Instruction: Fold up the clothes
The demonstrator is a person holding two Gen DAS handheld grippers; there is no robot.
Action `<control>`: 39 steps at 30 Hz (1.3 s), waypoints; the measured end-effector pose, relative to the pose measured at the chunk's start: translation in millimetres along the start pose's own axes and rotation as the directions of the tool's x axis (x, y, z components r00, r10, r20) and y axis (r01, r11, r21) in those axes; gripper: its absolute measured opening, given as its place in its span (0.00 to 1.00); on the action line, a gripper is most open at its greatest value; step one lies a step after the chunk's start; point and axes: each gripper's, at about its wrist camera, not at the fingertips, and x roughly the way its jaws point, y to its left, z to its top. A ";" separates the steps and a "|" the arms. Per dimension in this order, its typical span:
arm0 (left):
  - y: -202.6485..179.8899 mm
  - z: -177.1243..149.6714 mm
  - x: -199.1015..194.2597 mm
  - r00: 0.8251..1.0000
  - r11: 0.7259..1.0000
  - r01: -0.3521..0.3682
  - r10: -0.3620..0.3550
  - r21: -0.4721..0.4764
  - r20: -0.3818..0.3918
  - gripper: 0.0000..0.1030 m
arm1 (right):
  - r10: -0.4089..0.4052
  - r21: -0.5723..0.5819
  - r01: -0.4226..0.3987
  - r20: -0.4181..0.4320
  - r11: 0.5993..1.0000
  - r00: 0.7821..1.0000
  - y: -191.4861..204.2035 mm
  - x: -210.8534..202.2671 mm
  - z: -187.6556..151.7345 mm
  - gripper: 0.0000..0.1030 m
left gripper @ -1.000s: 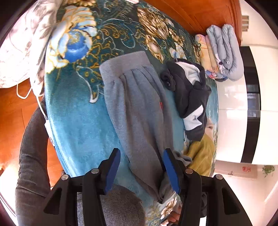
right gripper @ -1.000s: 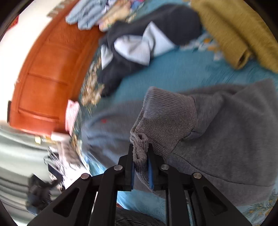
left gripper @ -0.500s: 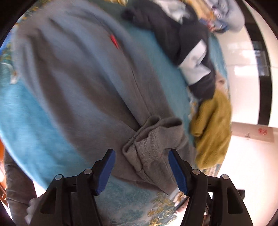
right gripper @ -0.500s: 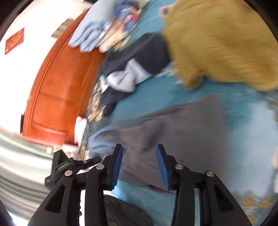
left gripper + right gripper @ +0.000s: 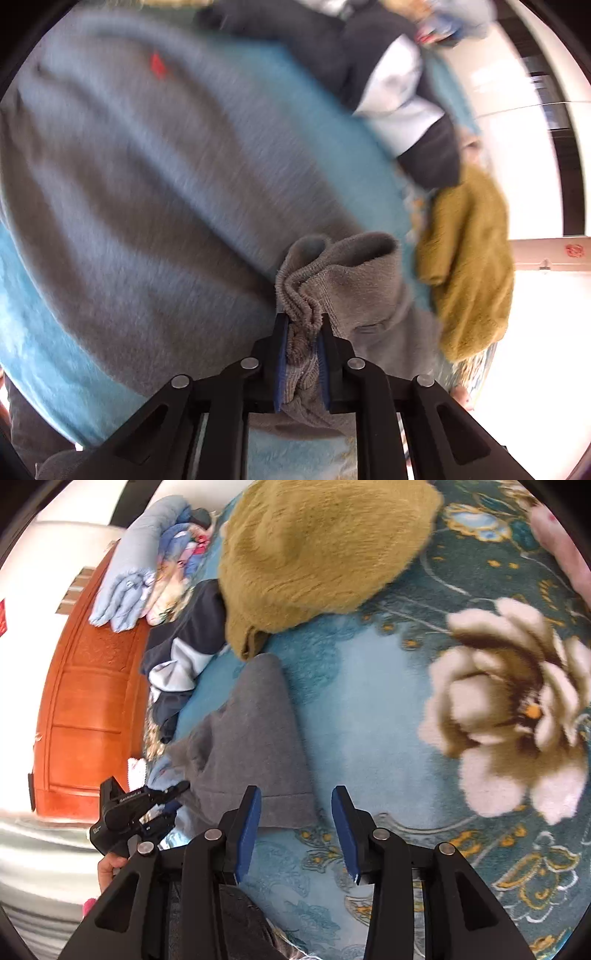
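Cuff of grey trousers pinched in left gripper at six o'clock — garment on bed; right gripper spread, empty. Fold apparently underway — next, carry cuff over.

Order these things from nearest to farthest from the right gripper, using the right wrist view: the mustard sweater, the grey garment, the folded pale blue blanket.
From the right gripper:
1. grey garment, just ahead, slightly left.
2. mustard sweater, farther ahead, centre.
3. folded pale blue blanket, farthest, upper left by the wooden headboard.
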 end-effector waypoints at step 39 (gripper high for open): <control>254.5 53.8 -136.7 0.918 0.891 0.207 -0.033 -0.405 0.395 0.75 | -0.231 -0.068 0.227 -0.060 0.971 0.971 9.4 42.1 6.3 0.40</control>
